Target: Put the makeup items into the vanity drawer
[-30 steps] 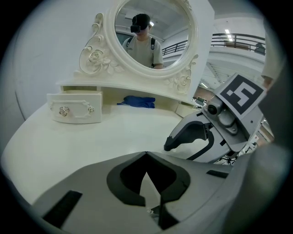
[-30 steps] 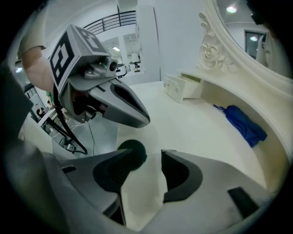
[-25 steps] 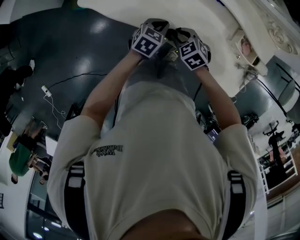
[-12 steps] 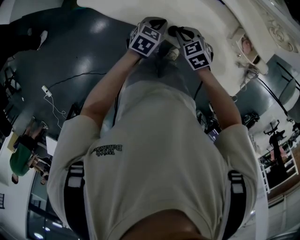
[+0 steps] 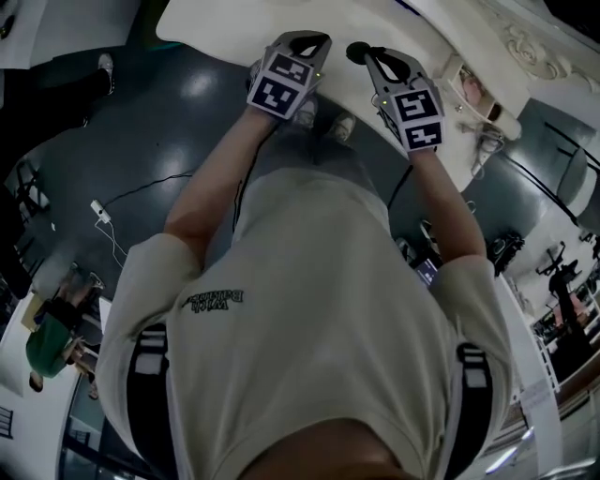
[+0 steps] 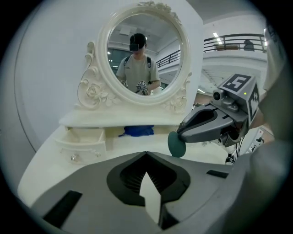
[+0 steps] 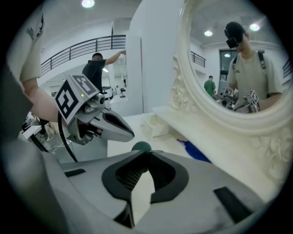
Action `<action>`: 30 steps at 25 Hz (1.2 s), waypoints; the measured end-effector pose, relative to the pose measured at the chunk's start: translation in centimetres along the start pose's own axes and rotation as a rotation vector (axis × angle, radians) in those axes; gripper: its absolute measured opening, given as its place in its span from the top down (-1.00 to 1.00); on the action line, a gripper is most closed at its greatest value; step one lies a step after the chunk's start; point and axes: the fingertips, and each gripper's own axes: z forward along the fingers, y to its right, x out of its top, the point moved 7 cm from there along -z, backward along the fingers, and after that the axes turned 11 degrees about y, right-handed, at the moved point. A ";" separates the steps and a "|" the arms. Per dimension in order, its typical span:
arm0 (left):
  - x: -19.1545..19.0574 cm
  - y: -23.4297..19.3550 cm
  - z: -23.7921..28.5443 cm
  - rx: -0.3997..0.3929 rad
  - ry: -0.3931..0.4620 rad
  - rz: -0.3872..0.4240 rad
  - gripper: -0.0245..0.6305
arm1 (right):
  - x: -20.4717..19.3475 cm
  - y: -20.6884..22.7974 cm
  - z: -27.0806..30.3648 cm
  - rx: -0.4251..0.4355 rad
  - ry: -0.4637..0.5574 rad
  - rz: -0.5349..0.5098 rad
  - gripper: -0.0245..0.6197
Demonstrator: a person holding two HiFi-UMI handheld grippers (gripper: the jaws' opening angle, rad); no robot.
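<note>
One green sponge point(image 6: 176, 144) just clamped in right claw point(image 7: 146, 153) | left claw point(image 6: 146, 154) together | blue item point(image 6: 138, 131) beside drawer point(image 6: 80, 147)

The left gripper point(image 5: 313, 39) and right gripper point(image 5: 364, 53) rise from the near edge of the vanity worktop point(image 5: 216, 21) and draw apart, while the right gripper's jaws have just been closing and now pinch a dark green makeup sponge point(image 6: 176, 143) at their tips.
</note>
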 end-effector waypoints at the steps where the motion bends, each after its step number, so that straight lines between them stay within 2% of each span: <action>1: 1.3 0.2 -0.3 0.000 0.020 0.012 0.88 | 1.2 0.3 -0.9 -0.016 0.030 -0.002 0.83; 9: 12.1 2.2 -2.0 -0.024 0.229 0.115 0.88 | 10.0 2.8 -8.8 -0.152 0.280 -0.029 0.83; 17: 20.6 6.2 -5.5 -0.065 0.424 0.245 0.88 | 15.7 2.5 -17.3 -0.245 0.505 -0.052 0.83; 23: 24.6 9.3 -7.2 -0.092 0.524 0.332 0.88 | 17.8 2.5 -22.3 -0.303 0.640 -0.063 0.83; 30: 26.1 12.4 -11.2 -0.078 0.635 0.365 0.88 | 18.3 0.1 -26.4 -0.305 0.732 -0.064 0.83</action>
